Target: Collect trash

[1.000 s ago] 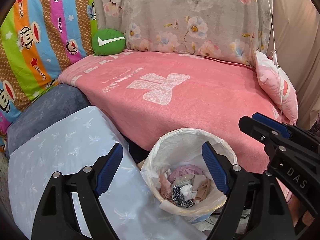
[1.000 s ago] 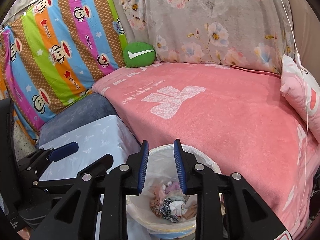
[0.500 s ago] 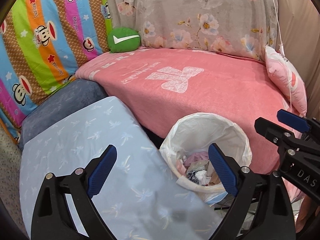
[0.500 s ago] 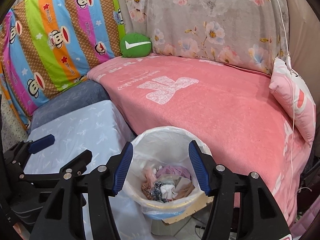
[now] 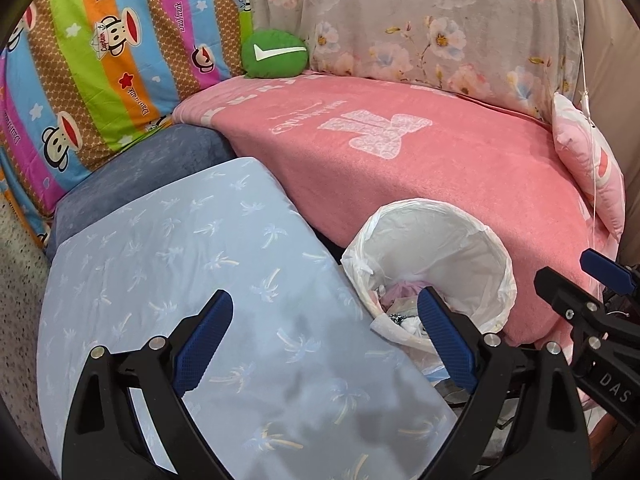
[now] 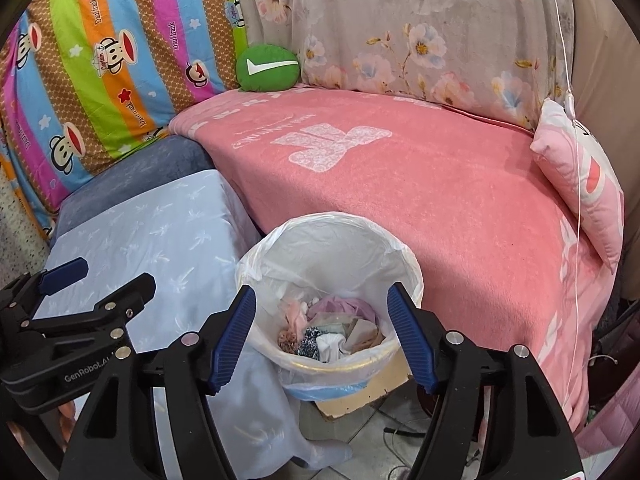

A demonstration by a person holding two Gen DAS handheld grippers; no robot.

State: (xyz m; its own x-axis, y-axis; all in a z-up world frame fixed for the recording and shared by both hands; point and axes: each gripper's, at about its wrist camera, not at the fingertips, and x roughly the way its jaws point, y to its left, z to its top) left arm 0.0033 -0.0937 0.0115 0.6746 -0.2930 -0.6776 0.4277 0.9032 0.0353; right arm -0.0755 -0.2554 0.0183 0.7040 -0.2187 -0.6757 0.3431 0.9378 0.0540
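A round bin lined with a white plastic bag [image 6: 332, 248] stands on the floor against the pink bed; it also shows in the left wrist view [image 5: 436, 232]. Crumpled trash [image 6: 332, 328] of tissue, pink and dark scraps lies inside it. My right gripper [image 6: 322, 334] is open and empty, above the bin's near rim. My left gripper [image 5: 320, 340] is open and empty, over the light blue cloth [image 5: 192, 280] to the left of the bin. Each gripper shows at the edge of the other's view.
A pink blanket [image 6: 400, 168] covers the bed. A green round cushion [image 6: 267, 67], a striped monkey-print quilt [image 6: 100, 60] and a floral cover [image 6: 420, 32] stand behind. A pink pillow [image 6: 588, 176] lies right. Cardboard [image 6: 360, 396] and cables lie under the bin.
My right gripper opened from nearly shut to wide open above the bin. My left gripper moved left and back, from over the bin to over the blue cloth.
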